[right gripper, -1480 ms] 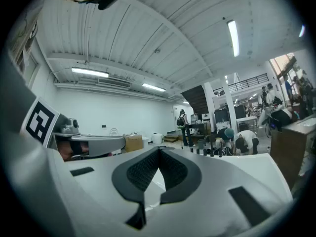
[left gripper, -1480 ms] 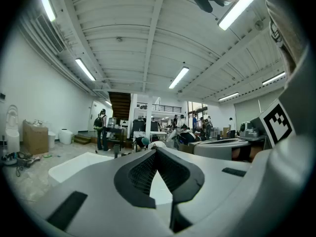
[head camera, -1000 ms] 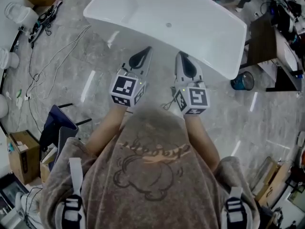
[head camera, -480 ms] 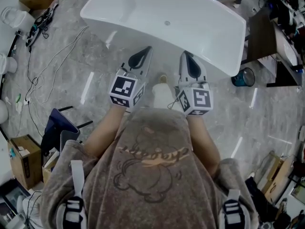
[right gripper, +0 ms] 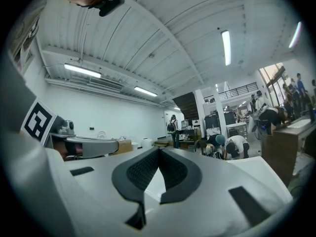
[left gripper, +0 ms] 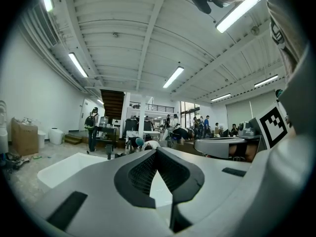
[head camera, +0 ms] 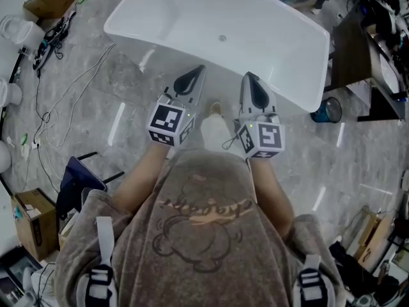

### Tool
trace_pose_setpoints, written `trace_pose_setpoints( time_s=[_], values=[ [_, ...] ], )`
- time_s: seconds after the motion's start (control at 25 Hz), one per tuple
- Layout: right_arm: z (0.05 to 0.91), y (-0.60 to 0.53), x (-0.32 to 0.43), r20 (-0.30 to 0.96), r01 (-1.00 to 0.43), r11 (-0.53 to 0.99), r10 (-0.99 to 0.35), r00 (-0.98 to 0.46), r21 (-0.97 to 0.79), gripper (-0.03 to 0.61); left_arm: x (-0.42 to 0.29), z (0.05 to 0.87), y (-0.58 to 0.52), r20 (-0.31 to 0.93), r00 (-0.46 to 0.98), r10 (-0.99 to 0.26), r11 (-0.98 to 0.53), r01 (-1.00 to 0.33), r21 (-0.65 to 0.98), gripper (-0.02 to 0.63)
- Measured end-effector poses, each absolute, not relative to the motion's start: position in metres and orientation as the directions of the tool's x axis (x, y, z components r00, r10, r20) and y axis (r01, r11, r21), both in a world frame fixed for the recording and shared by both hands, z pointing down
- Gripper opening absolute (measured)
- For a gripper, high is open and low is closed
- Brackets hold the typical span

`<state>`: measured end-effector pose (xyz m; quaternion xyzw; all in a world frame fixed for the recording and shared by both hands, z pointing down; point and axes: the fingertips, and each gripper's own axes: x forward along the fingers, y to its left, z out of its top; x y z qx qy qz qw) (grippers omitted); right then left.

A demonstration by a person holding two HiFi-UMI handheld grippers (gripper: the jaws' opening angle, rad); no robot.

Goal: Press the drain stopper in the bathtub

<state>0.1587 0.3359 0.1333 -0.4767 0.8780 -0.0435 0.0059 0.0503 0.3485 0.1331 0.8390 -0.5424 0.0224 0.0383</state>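
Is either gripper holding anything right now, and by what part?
Nothing is held. The left gripper and right gripper are both shut, tips touching, nothing between them.

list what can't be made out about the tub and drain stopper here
- Drain stopper: a dot in the head view, too small to tell raised from pressed. It is absent from both gripper views, where each gripper's body covers most of the bathtub.
- Bathtub's far rim and taps: cut by the head view's top edge.
- Its near wall: partly behind the left gripper and right gripper, head view.
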Motion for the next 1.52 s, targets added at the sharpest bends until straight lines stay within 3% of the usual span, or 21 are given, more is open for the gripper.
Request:
trace_pose_setpoints(
  time_s=[1.52],
  values=[
    [0.127, 0.033, 0.142, 0.069, -0.798, 0.597, -0.795, -0.602, -0.082, 0.002, 0.059, 0.109, 0.047, 0.040, 0.414, -0.909, -0.414, -0.910, 0.021, 0.000]
  ],
)
